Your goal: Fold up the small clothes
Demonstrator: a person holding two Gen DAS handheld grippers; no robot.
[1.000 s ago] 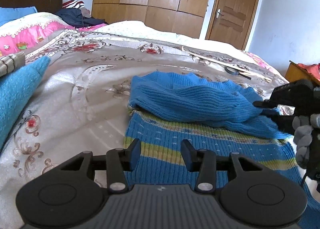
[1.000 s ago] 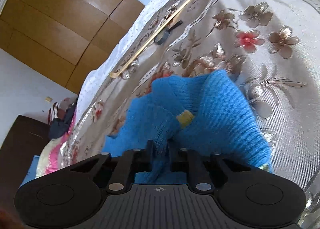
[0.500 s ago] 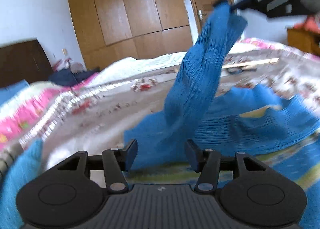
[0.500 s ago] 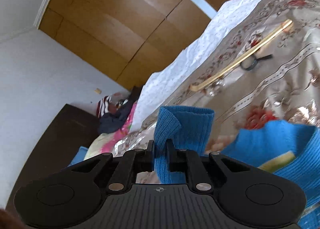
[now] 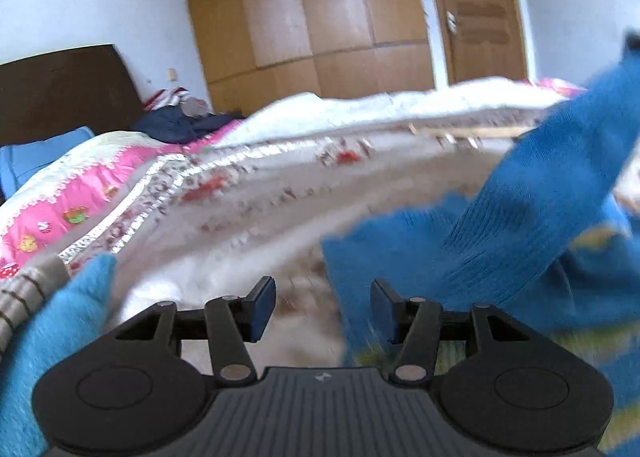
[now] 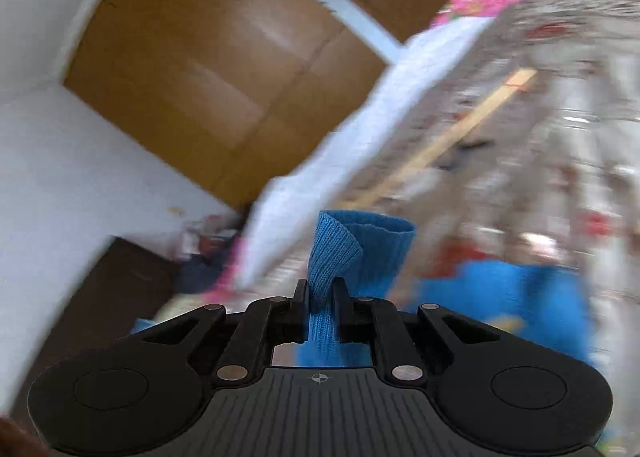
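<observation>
A blue rib-knit sweater [image 5: 532, 241], with yellow-green stripes across its body, is found on the floral satin bedspread [image 5: 256, 217], toward the right side of the bed. One sleeve [image 6: 356, 249] is raised clear of the bedspread and hangs taut; its ribbed cuff is folded into a flattened tube.

The right gripper [image 6: 321, 293] is observed pinching that cuff, the knit being pressed between the two black fingers. The left gripper [image 5: 322, 309] is seen spread, nothing lying between its flat pads; the sweater's left edge lies just ahead of its right finger.

A fuzzy turquoise garment [image 5: 52, 329] at the bed's left edge is recorded only in the left wrist view. A pale wooden stick [image 6: 452, 137] lying on the bedspread is shown more clearly in the right wrist view. Both views are motion-blurred.
</observation>
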